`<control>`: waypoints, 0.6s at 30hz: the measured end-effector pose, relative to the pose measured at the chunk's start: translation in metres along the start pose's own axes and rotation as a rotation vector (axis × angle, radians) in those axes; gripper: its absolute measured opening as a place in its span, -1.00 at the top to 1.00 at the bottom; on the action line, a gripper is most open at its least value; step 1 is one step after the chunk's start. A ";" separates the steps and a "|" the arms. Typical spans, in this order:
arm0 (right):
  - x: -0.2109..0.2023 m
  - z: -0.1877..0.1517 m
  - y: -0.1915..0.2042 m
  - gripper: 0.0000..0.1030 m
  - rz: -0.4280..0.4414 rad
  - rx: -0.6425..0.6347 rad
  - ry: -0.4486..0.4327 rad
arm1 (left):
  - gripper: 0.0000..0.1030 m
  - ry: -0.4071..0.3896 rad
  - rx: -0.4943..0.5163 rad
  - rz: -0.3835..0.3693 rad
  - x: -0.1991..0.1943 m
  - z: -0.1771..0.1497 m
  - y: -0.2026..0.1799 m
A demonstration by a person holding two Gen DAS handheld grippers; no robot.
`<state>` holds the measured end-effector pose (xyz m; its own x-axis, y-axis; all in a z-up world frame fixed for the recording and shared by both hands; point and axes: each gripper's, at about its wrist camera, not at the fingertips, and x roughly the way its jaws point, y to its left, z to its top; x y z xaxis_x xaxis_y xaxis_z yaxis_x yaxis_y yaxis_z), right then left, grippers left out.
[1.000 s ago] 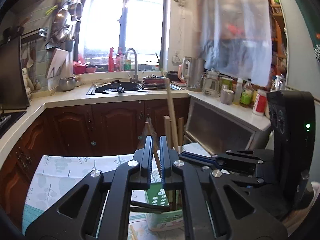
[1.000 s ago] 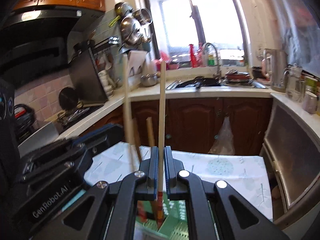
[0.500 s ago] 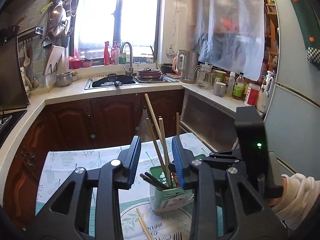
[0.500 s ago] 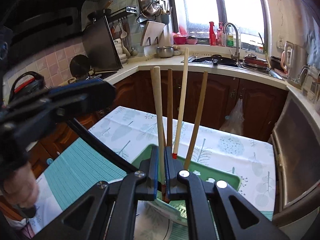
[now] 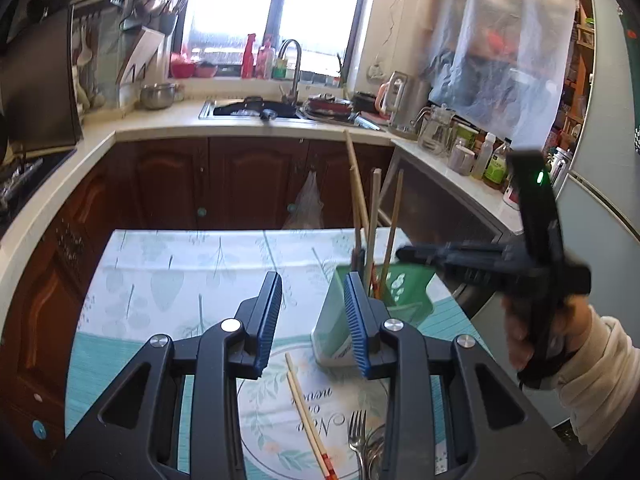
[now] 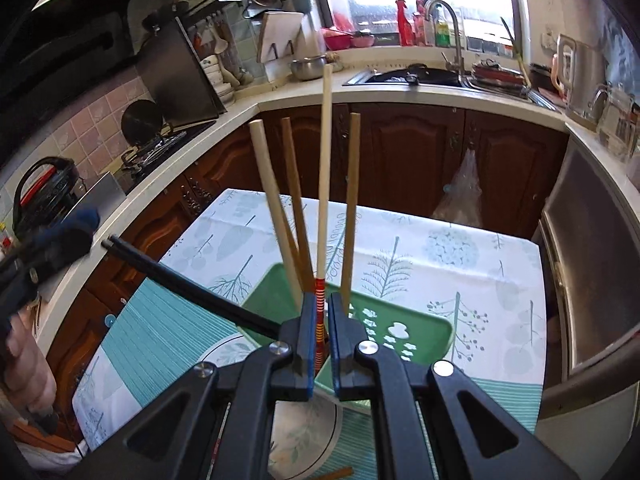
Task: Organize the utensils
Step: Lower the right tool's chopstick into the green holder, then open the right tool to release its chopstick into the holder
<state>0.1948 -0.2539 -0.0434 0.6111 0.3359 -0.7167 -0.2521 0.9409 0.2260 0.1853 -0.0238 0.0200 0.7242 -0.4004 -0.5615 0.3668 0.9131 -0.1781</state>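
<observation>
Green is the landmark: the perforated utensil holder (image 5: 374, 300) stands on the patterned tabletop (image 5: 168, 276), with several chopsticks upright in it. Starting from the left of it, the left gripper (image 5: 313, 318) hangs over the cloth with its blue pads spread wide and nothing between them. Just in front of the holder, nearer the left gripper than anything else, a pale loose chopstick (image 5: 306, 414) lies flat, its long axis running from the holder's foot back toward the camera, red-banded end nearest. Beside that chopstick, a fork (image 5: 357, 440) and what looks like a spoon lie on the cloth too.

Now over the holder itself: the right gripper (image 6: 320, 334) sits right above the rim, pads drawn in close around a red-banded chopstick (image 6: 323, 200) that stands nearly vertical, tip down inside the holder (image 6: 416, 332). A sliver of daylight shows beside the stick, so I cannot say whether it is truly pinched or freed.

My read: the loose chopstick falls to the left side, lying straight ahead and below it, lengthwise to the pads, so a wrist turn looks needed.
</observation>
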 end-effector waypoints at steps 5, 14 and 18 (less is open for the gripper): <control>-0.009 0.012 -0.013 0.81 0.011 0.085 -0.056 | 0.44 0.046 -0.021 0.014 0.007 -0.022 0.016; 0.030 0.033 -0.057 0.79 0.092 0.229 -0.017 | 0.44 0.112 -0.093 0.036 0.043 -0.035 0.035; 0.068 0.040 -0.070 0.79 0.284 0.276 0.077 | 0.44 0.126 -0.108 0.036 0.054 -0.042 0.039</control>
<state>0.2839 -0.2950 -0.0813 0.4854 0.5899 -0.6453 -0.1851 0.7907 0.5836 0.2147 -0.0064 -0.0512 0.6544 -0.3606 -0.6646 0.2718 0.9324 -0.2382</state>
